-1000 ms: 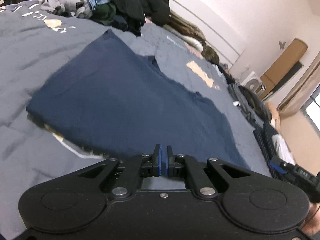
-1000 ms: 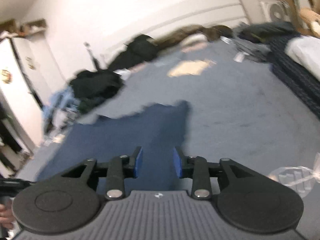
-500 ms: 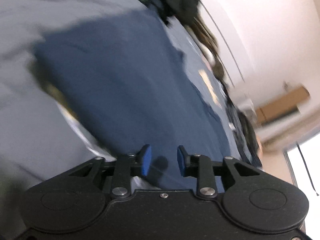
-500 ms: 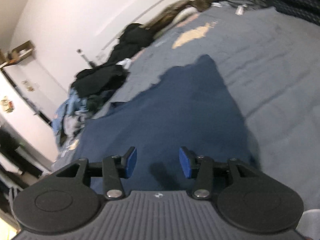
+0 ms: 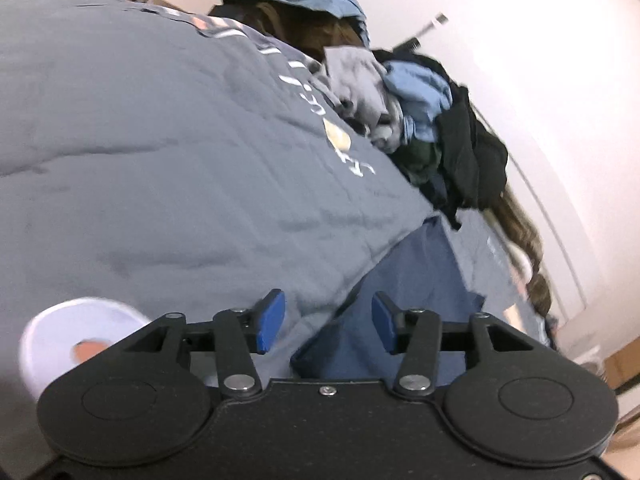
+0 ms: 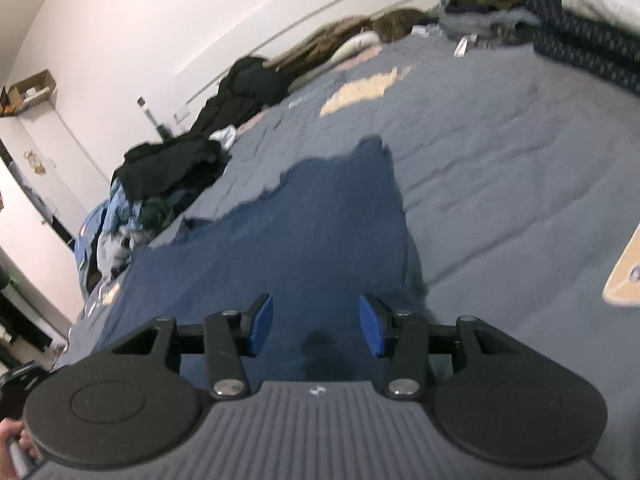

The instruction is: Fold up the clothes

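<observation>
A navy blue garment (image 6: 288, 248) lies flat on the grey-blue bedspread (image 6: 500, 152). In the left wrist view only one corner of the navy garment (image 5: 404, 292) shows, at the lower right. My left gripper (image 5: 327, 326) is open, low over the garment's left edge, with nothing between its blue pads. Over the garment's near end my right gripper (image 6: 316, 330) also stands open and empty, its shadow falling on the cloth.
A heap of unfolded clothes (image 5: 420, 108), grey, light blue and black, sits at the bed's far side; the same clothes heap (image 6: 168, 176) shows at left in the right wrist view. Dark patterned bedding (image 6: 584, 48) lies far right. A hand (image 6: 12, 436) holds the other gripper.
My left gripper went from shut to open and swung left, so the garment now shows only at the right. My right gripper opened wider and came lower over the garment.
</observation>
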{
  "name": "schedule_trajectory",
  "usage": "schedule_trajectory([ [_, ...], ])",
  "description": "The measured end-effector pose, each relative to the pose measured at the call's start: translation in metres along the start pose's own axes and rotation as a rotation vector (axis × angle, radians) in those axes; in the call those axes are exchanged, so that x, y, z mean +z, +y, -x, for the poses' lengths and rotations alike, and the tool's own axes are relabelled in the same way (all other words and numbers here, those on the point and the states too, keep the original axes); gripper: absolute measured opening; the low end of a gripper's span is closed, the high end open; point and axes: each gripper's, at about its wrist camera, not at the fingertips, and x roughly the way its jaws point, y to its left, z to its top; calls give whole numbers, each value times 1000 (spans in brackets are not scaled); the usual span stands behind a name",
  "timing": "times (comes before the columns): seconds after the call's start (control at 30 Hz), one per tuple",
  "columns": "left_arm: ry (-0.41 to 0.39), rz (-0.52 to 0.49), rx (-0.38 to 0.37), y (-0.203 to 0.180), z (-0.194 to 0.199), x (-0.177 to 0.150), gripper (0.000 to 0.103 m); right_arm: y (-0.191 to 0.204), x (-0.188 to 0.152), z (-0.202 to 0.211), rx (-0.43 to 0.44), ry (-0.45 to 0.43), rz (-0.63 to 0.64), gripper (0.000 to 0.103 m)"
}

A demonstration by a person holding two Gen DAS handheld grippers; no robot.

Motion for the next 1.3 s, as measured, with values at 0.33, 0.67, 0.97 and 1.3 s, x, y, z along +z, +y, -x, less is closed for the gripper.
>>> schedule_trajectory([
  [0.33,34,35,28,2,17,-19,48,53,-7,-12,100,55,100,61],
  [0.67,12,-31,12,-8,-7,-16,51,73,-19,-40,120,123,115,64],
  [0.97,1,-97,42,-16,-10,-12,11,65,-12,-37,86,89,53,66],
  [1.3,41,-63,47,-16,-13,-13,31,65,-11,-39,70,91,52,69],
])
